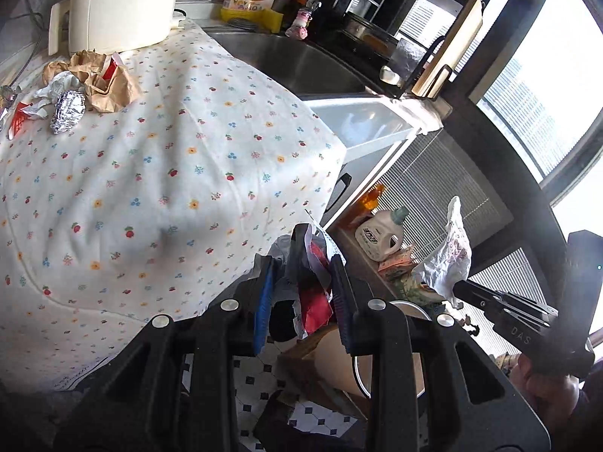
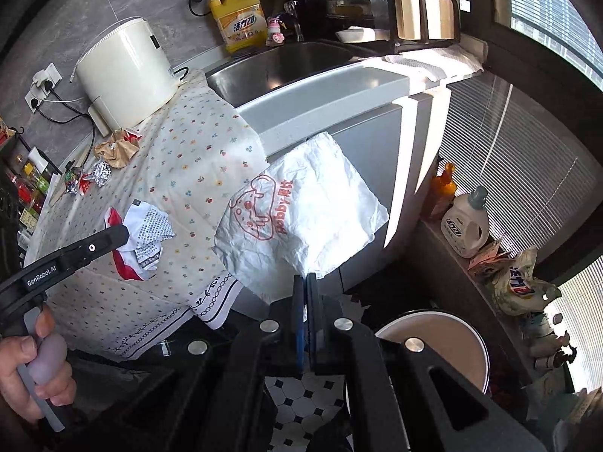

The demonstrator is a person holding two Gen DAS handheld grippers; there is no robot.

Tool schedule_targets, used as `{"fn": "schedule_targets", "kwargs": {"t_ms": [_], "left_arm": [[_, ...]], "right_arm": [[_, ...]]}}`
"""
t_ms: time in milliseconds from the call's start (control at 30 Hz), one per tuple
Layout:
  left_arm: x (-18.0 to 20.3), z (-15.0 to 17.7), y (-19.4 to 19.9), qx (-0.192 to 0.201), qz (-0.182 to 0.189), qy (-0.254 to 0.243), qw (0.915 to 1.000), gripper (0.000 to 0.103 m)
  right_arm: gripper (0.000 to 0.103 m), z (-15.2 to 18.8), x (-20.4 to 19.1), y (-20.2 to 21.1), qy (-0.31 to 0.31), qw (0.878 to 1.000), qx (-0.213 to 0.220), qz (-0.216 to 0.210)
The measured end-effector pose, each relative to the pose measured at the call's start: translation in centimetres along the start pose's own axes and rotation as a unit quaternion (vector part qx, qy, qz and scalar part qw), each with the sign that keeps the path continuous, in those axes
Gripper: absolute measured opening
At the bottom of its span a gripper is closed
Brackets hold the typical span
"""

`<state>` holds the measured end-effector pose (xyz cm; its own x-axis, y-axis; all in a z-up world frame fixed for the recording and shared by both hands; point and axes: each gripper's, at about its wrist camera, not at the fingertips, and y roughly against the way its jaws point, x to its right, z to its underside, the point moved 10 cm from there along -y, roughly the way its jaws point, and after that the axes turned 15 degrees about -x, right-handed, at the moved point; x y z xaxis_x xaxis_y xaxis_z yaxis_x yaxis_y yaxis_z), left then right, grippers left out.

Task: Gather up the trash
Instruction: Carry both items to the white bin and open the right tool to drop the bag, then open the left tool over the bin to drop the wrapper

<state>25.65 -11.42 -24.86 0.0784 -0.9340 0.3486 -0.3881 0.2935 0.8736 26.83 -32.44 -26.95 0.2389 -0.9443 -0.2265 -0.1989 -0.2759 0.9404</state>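
Both wrist views overlook the floral tablecloth [image 1: 158, 173] closely.

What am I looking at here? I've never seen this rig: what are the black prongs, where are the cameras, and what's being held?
There is no robot: a person holds a two-finger gripper in each hand, with a fisheye camera on each looking along its fingers. The left gripper, seen in its own view, is shut on a crumpled red-and-white wrapper. The right gripper pinches a white paper bag with a red print. On the flowered tablecloth more trash lies: crumpled brown paper and a foil ball, beside a cream appliance. A round bin stands on the floor below.
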Motion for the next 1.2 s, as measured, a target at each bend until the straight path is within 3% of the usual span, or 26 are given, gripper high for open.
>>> {"fn": "schedule_targets", "kwargs": {"t_ms": [300, 667, 700, 733, 767, 800, 1200], "left_arm": [[6.6, 3.5, -6.6, -0.066, 0.025, -0.051, 0.9962, 0.029], [10.1, 7.0, -12.5, -0.140, 0.019, -0.099, 0.9850, 0.029], [10.5, 7.3, -12.9, -0.147, 0.019, -0.106, 0.9832, 0.029], [11.0, 7.6, -13.4, -0.153, 0.020, -0.112, 0.9816, 0.029], [11.5, 7.9, -13.8, -0.158, 0.022, -0.118, 0.9800, 0.029], [11.9, 8.4, -14.1, -0.163, 0.023, -0.125, 0.9784, 0.029], [18.3, 11.5, -19.2, -0.218, 0.046, -0.189, 0.9565, 0.030]], "right_arm": [[0.003, 6.5, 9.0, -3.4, -0.093, 0.994, -0.059, 0.012], [0.007, 13.1, 14.9, -10.9, -0.153, 0.977, -0.149, 0.009], [0.014, 13.7, 15.2, -11.3, -0.160, 0.975, -0.154, 0.008], [0.040, 14.2, 15.7, -11.4, -0.166, 0.974, -0.153, 0.012], [0.054, 14.5, 16.0, -11.2, -0.170, 0.975, -0.145, 0.018], [0.060, 14.8, 16.3, -10.9, -0.170, 0.975, -0.139, 0.022], [0.059, 19.0, 20.6, -6.0, -0.226, 0.966, -0.119, 0.044]]}}
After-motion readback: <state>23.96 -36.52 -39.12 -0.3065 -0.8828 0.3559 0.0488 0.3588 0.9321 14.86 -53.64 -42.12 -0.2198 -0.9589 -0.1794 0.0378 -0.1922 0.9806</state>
